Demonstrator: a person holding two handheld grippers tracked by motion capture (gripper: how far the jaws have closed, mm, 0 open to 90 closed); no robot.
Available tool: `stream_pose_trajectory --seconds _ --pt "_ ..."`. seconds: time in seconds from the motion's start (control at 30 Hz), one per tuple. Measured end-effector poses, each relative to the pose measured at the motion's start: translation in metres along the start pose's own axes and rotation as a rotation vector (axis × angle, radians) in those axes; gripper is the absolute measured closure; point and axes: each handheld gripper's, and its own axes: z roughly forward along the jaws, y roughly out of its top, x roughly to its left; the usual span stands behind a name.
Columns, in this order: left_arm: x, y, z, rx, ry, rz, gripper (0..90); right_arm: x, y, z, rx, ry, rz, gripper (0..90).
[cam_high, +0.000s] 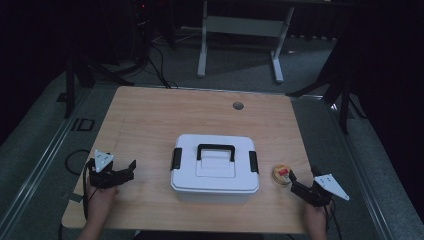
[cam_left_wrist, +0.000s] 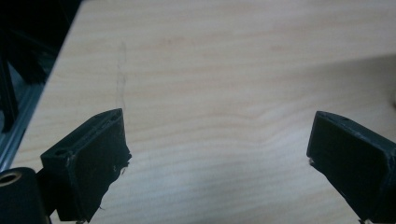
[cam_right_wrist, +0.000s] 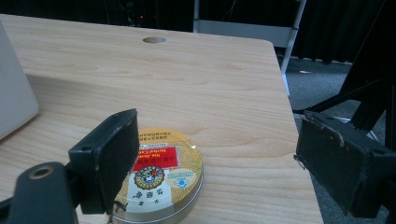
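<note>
In the high view, the left gripper (cam_high: 131, 169) is held low over the wooden table (cam_high: 150, 115) with its jaws spread and nothing between them, pointed toward the white plastic box with a black handle (cam_high: 215, 172), which sits well apart from it. The right gripper (cam_high: 291, 181) is seen with jaws parted, its tips just beside the small round yellow tin with a red label (cam_high: 281, 175). Both forearms are brought in from the near edge.

In the left gripper view, the jaws are released wide, and bare wood is seen between them.

In the right gripper view, the jaws are spread; the tin (cam_right_wrist: 163, 179) lies by the left jaw, partly behind it, ungrasped.
</note>
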Motion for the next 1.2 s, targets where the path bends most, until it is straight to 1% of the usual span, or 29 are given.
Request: stream_pose_trajectory --seconds 0.03,0.1,0.13,0.2,0.23,0.3,0.33,0.37,0.4,0.43,0.47,0.5,0.53,0.6,0.63,0.67,0.7,0.73,0.77,0.8,0.9,0.97,1.0,1.03,1.07,1.1,1.13,1.17,1.2 --pt "0.001 0.002 0.002 0.052 -0.026 0.014 4.4 0.000 0.000 0.000 0.000 0.000 0.000 12.9" --pt "0.001 0.002 0.002 0.052 -0.026 0.014 4.4 0.000 0.000 0.000 0.001 -0.001 -0.001 12.9" --pt "0.002 0.005 0.007 0.160 -0.077 0.042 4.4 0.000 0.000 0.000 0.003 -0.002 -0.001 12.9" --pt "0.003 0.007 0.009 0.201 -0.098 0.068 4.4 0.000 0.000 0.000 0.003 -0.001 -0.002 13.0" --pt "0.003 0.009 0.009 0.224 -0.096 0.088 4.4 0.000 0.000 0.000 0.003 -0.001 -0.003 12.9" --pt "0.004 0.012 0.009 0.244 -0.103 0.126 4.4 0.000 0.000 0.000 0.004 0.001 -0.002 13.0" --pt "0.004 0.012 0.009 0.244 -0.103 0.126 4.4 0.000 0.000 0.000 0.004 0.000 -0.003 12.9" --pt "0.006 0.016 0.008 0.269 -0.115 0.143 4.4 0.000 0.000 0.000 0.004 0.001 -0.004 13.0" --pt "0.007 0.017 0.008 0.278 -0.129 0.153 4.4 0.000 0.000 0.000 0.005 0.001 -0.004 13.0" --pt "0.007 0.017 0.008 0.278 -0.129 0.153 4.4 0.000 0.000 0.000 0.005 0.001 -0.004 13.0" --pt "0.008 0.020 0.008 0.296 -0.167 0.188 4.4 0.001 0.000 0.000 0.006 0.002 -0.005 12.9" --pt "0.008 0.020 0.008 0.296 -0.167 0.188 4.4 0.001 0.000 0.000 0.006 0.002 -0.005 12.9" --pt "0.008 0.021 0.008 0.323 -0.223 0.247 4.4 0.000 0.000 0.000 0.006 0.004 -0.005 13.0" --pt "0.007 0.021 0.010 0.367 -0.258 0.293 4.4 0.000 0.000 0.000 0.006 0.005 -0.005 13.0" --pt "0.008 0.021 0.011 0.386 -0.288 0.315 4.4 0.000 0.000 0.000 0.006 0.006 -0.006 13.0" --pt "0.008 0.021 0.011 0.386 -0.288 0.315 4.4 0.000 0.000 0.000 0.006 0.006 -0.007 13.0" --pt "0.008 0.020 0.013 0.443 -0.350 0.350 4.4 0.000 0.000 0.000 0.006 0.007 -0.008 13.0" --pt "0.008 0.019 0.013 0.450 -0.369 0.371 4.4 0.000 0.000 0.000 0.006 0.008 -0.008 13.0" --pt "0.008 0.019 0.013 0.448 -0.389 0.404 4.4 0.000 0.000 0.000 0.007 0.008 -0.008 13.0" --pt "0.007 0.019 0.012 0.459 -0.409 0.447 4.4 0.000 0.000 0.000 0.007 0.008 -0.008 13.0" --pt "0.006 0.019 0.010 0.498 -0.476 0.508 4.4 0.001 0.000 0.000 0.007 0.007 -0.011 13.0" --pt "0.003 0.019 0.008 0.544 -0.511 0.591 4.4 0.001 0.000 0.001 0.009 0.007 -0.012 13.0" --pt "0.002 0.018 0.007 0.563 -0.522 0.625 4.4 0.001 0.000 0.001 0.009 0.006 -0.013 13.0" --pt "0.001 0.019 0.005 0.579 -0.542 0.649 4.4 0.001 0.000 0.001 0.010 0.006 -0.013 13.0" --pt "-0.001 0.019 0.004 0.588 -0.564 0.662 4.4 0.001 0.000 0.001 0.010 0.005 -0.013 13.0" --pt "-0.001 0.019 0.004 0.588 -0.564 0.662 4.4 0.001 0.000 0.001 0.011 0.005 -0.013 13.0" --pt "-0.002 0.021 0.002 0.624 -0.584 0.700 4.3 0.001 0.000 0.001 0.011 0.004 -0.014 13.0" --pt "-0.002 0.021 0.002 0.624 -0.584 0.700 4.4 0.001 0.000 0.001 0.011 0.004 -0.014 13.0" --pt "-0.005 0.024 0.000 0.643 -0.595 0.749 4.4 0.001 0.000 0.001 0.011 0.003 -0.015 13.0"
